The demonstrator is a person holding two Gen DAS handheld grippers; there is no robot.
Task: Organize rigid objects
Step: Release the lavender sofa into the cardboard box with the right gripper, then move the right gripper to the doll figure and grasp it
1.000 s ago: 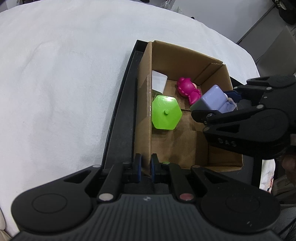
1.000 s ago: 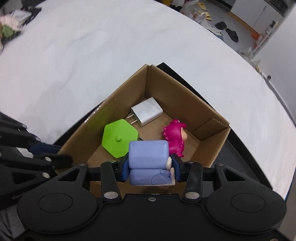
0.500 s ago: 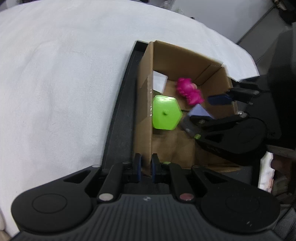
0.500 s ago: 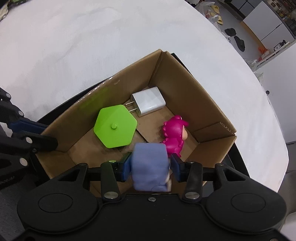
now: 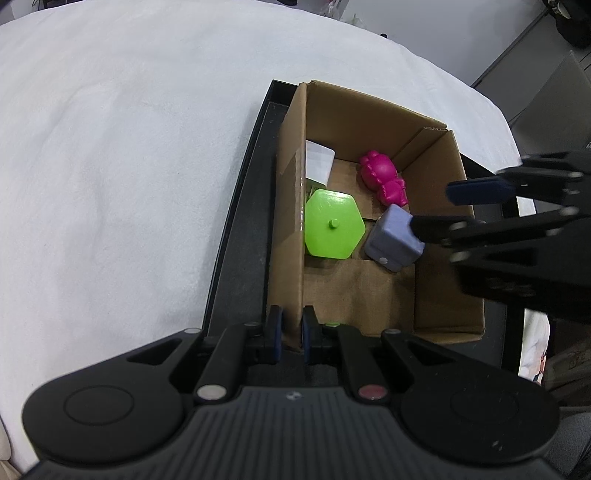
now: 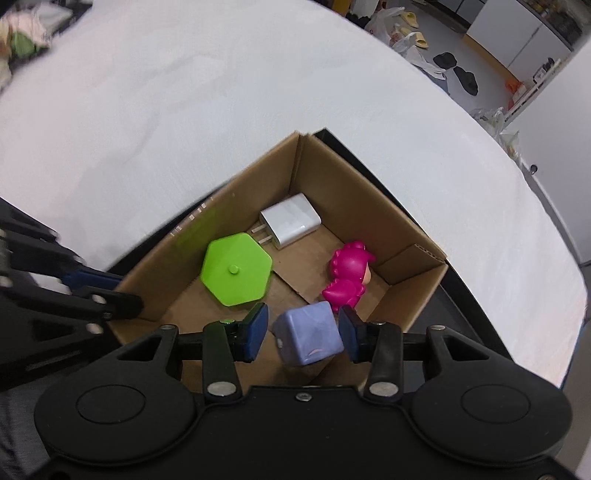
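Purple block (image 6: 309, 339) dropped in box (image 6: 413, 293), right gripper (image 6: 303, 328) spread wide around it.
Block sits tilted on box floor between the right fingers, touching neither as far as I can tell; green hexagon (image 6: 236, 274) beside, pink figure (image 6: 349, 275) just behind. Left gripper (image 5: 291, 334) is clamped on box's near wall, steadying it. Right arm nearer; likely just lifts out.

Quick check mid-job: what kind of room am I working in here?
Probably a lived-in home or workshop room, not a tidy lab: a table under a white cloth, slippers and bags on the floor, white cabinets behind.
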